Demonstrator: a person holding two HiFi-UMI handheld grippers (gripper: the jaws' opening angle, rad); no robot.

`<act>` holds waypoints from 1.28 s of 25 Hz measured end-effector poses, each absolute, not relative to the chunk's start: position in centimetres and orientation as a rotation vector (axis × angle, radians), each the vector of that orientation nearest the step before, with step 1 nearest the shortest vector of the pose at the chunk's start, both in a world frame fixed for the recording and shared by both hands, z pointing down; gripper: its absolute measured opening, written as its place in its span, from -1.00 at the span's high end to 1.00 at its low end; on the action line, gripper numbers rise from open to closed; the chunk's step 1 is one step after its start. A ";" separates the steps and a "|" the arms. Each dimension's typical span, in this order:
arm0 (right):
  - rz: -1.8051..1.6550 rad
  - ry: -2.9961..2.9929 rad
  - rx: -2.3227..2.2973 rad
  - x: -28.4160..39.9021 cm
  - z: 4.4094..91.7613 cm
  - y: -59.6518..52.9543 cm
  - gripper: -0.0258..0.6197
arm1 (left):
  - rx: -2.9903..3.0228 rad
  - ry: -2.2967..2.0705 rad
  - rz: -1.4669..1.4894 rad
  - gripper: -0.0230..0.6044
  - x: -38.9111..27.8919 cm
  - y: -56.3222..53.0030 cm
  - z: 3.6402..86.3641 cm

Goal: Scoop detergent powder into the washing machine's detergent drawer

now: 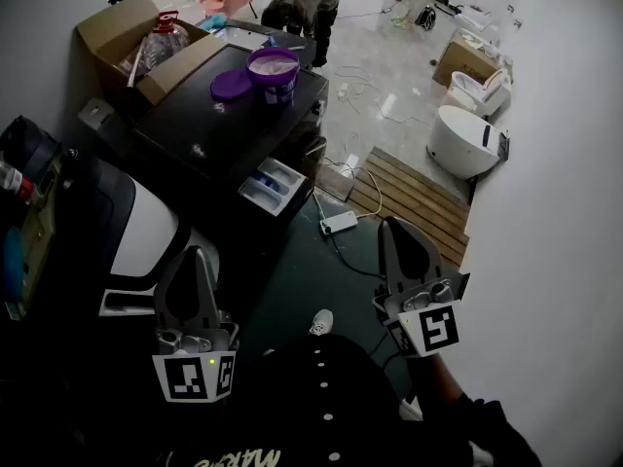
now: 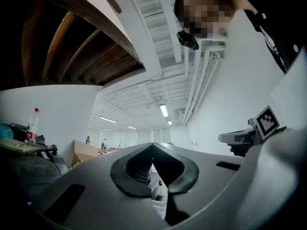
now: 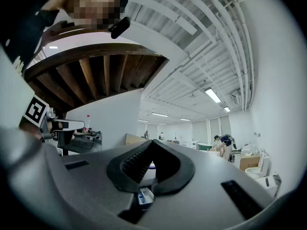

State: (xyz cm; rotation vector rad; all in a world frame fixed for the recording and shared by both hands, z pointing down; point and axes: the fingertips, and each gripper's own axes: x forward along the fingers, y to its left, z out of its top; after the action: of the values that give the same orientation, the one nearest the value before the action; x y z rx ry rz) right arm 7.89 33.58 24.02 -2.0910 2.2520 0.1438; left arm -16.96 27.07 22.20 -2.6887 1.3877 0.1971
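**Head view.** Left gripper (image 1: 199, 256) and right gripper (image 1: 393, 226) were held low at the near edge, well apart, both pointing away toward the washing machine (image 1: 209, 134). Neither touched anything. The machine's dark top carried the detergent tub (image 1: 275, 73), open, with pale powder showing inside. Its purple lid (image 1: 230, 86) lay flat, touching the tub on the left. The detergent drawer (image 1: 272, 185) stood pulled out from the machine's near right face, with blue and white compartments showing. A power strip (image 1: 340, 224) lay on the floor just right of the drawer, and a slatted wooden platform (image 1: 417, 200) lay beyond it. A cardboard box (image 1: 115, 29) with a water bottle (image 1: 161, 35) in it sat at far left behind the machine. A person (image 1: 304, 8) bent over at the far end of the room.

**Left gripper view.** The jaws were pressed together at the tips, with nothing between them. The right gripper (image 2: 242, 139) appeared at the right edge. A red-capped bottle (image 2: 32, 126) stood at the left.

**Right gripper view.** The jaws met at the tips and held nothing. In the small gap beneath them a blue and white shape (image 3: 144, 196) showed, probably the detergent drawer; the view was too narrow to be sure. The left gripper (image 3: 69, 125) showed at the left.
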 end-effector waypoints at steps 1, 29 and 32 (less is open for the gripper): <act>0.144 2.248 -2.093 7.8 24.0 33.5 0.83 | -2.689 1.387 0.197 0.88 -17.0 27.1 22.3; 0.030 2.287 -2.016 14.7 27.0 29.0 0.14 | -2.641 1.515 0.107 0.88 -12.0 24.1 24.4; 0.041 2.304 -1.988 15.2 27.4 27.8 0.14 | -2.632 1.548 0.077 0.88 -11.9 23.3 25.0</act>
State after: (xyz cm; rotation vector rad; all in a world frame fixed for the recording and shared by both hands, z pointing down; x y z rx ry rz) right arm 15.18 27.77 27.43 -1.9875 2.3035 0.0410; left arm -11.88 23.26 25.03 -2.6324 1.5484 0.0765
